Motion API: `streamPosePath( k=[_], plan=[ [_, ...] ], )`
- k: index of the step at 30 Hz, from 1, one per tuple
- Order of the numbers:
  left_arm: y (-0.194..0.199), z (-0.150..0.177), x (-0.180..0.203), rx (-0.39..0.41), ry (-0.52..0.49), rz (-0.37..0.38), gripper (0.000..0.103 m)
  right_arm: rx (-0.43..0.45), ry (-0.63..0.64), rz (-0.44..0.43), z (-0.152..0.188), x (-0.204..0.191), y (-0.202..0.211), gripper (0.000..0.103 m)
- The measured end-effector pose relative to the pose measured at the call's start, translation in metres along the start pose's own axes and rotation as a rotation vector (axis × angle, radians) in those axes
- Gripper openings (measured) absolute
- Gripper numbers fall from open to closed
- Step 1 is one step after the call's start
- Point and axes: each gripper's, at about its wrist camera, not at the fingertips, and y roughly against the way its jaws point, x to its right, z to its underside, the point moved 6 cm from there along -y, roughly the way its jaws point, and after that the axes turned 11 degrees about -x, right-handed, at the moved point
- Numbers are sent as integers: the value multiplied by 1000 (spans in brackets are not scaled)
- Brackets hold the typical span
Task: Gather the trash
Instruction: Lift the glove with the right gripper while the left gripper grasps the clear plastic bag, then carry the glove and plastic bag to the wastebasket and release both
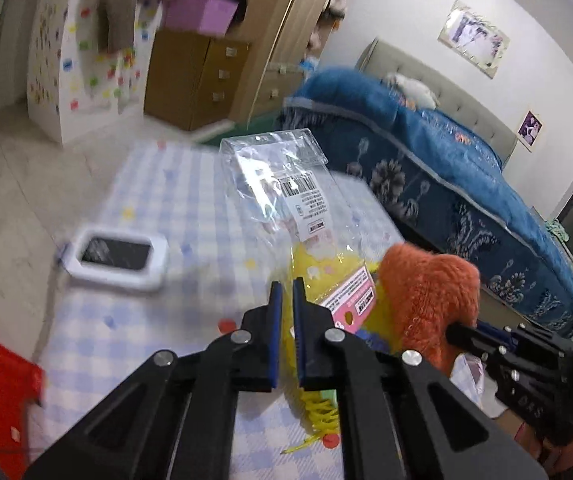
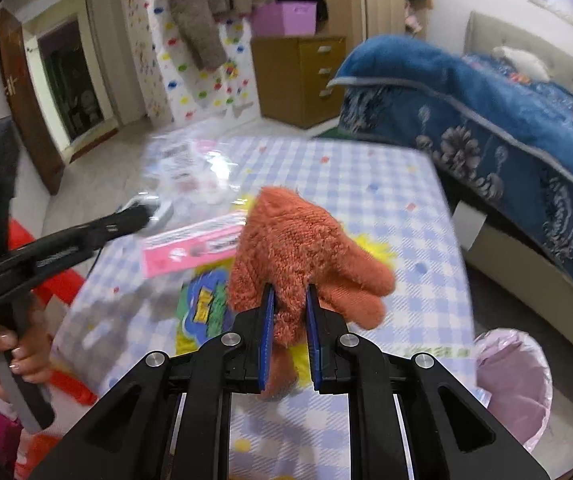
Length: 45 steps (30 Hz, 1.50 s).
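checked table (image 2: 366, 184) (blue-white), white tray (image 1: 116, 258)

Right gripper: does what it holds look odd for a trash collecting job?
Yes. The right gripper has its jaws shut on an orange fluffy cloth, which looks like a cleaning cloth, not trash. The real litter, a clear plastic bag, hangs from the left gripper. The pink-lined bin stands beside the table.
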Motion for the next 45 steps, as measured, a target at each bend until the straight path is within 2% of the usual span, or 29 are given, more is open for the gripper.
streamPosePath(
  k=[6,9,16,24,37,45],
  plan=[
    [49,-11,27,116,-89,-26,3,158,-92,61,-14,34,53,13],
    [59,-11,41,134,-118,-16,3,208,-141,80,-13,53,79,13],
    [61,0,84,137,-216,0,3,217,-207,101,16,85,108,13],
    [24,35,159,42,-361,63,3,150,-266,138,68,119,108,14],
    [-55,79,264,-119,-576,129,3,64,-463,238,152,213,114,14],
    [-107,93,312,-204,-649,128,3,28,-546,233,174,253,101,14]
  ],
)
